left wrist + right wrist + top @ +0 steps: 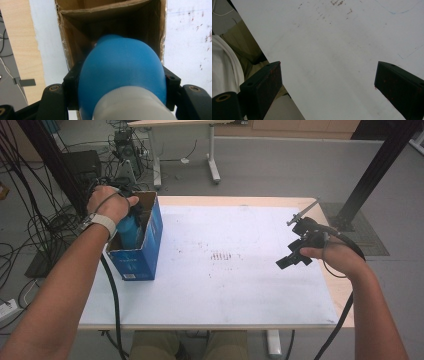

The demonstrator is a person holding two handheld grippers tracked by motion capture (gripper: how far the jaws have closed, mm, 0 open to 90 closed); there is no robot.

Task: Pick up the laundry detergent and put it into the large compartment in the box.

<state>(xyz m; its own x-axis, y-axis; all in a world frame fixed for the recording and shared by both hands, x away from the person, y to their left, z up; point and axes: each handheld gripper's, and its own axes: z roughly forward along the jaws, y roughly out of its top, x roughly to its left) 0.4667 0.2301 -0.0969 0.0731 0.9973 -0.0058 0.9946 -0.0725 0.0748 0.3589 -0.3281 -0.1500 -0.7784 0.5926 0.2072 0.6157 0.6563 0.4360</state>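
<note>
A blue bottle (128, 229) with a white part at its near end (130, 105) stands partly inside an open blue cardboard box (147, 247) at the table's left. My left gripper (121, 85) is shut on the blue bottle, its jaws pressed against both sides, right over the box's brown opening (110, 22). In the high view the person's left hand (107, 202) covers that gripper. My right gripper (295, 256) hangs open above the white table sheet (337, 50) at the right, nothing between its fingers.
The white sheet (240, 260) covers most of the wooden table (340, 290), with small reddish marks (220, 256) near its middle. Cables and equipment (125, 150) lie on the floor beyond the left edge. A black post (375, 170) rises at the far right.
</note>
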